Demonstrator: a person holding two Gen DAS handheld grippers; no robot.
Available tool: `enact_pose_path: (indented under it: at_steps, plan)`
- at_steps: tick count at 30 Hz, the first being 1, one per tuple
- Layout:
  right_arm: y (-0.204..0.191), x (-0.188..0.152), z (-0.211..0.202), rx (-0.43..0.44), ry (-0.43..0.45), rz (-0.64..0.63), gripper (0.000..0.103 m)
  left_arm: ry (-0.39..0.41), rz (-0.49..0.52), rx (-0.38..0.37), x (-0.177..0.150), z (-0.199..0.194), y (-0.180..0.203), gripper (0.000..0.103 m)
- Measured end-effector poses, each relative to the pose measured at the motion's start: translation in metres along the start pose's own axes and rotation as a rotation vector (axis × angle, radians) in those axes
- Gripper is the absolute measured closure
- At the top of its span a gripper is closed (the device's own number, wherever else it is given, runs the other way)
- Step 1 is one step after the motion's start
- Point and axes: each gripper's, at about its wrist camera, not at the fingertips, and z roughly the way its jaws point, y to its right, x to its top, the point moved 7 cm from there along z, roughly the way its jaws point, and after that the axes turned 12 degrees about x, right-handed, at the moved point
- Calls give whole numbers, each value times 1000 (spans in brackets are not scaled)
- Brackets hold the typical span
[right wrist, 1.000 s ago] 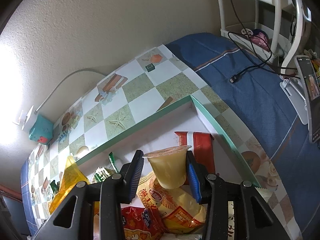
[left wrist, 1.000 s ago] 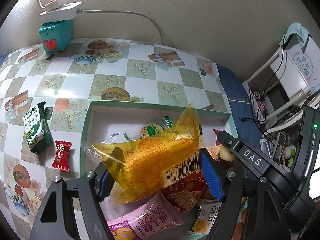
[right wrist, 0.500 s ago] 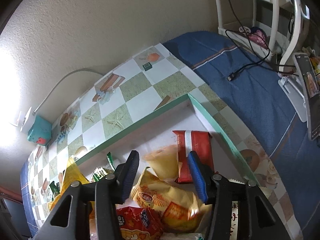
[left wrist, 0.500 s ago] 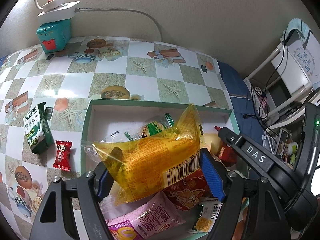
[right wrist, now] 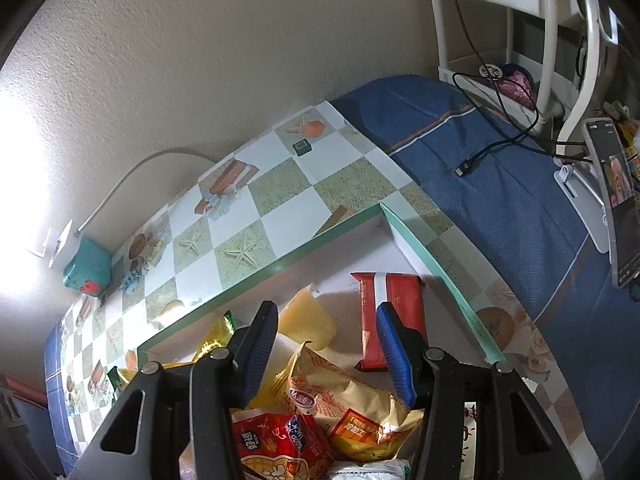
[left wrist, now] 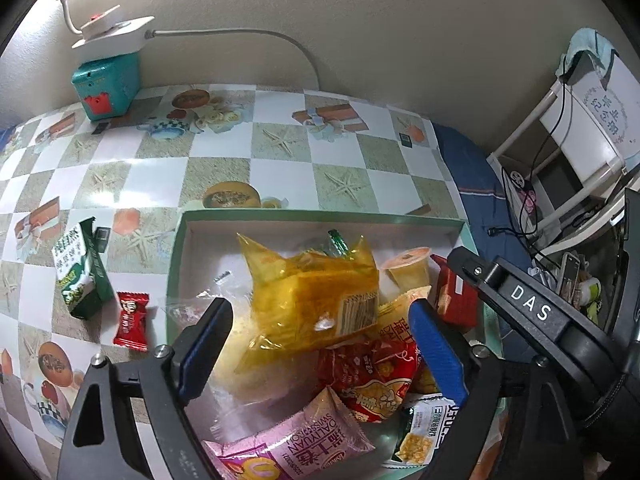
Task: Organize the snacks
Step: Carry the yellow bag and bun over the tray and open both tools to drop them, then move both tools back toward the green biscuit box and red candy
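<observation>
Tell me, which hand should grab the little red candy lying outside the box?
Probably the left. The left gripper is open and the red candy lies just beside it; the right gripper hangs over the box's other end.

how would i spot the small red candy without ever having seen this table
Find the green-rimmed box of snacks on the checkered tablecloth. Just outside its left wall stands a green and white milk carton. The candy lies between carton and box: a small red wrapper, lying flat.

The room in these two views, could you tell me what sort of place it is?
Probably a bedroom or small living room at home: a blue bedspread beside a table with a checked printed cloth, and a phone on a stand nearby.
</observation>
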Motion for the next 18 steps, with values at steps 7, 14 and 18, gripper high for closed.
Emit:
enact_pose_path:
  at_steps: [7, 14, 18]
  plan:
    - [0, 3, -6, 12, 7, 11, 34, 24, -50, 65, 8, -14, -23, 12]
    - [-3, 5, -11, -2, 9, -14, 15, 81, -177, 134, 22, -29, -68, 12]
    - [-8, 6, -12, -4, 13, -34, 0, 70, -245, 169, 23, -27, -95, 12]
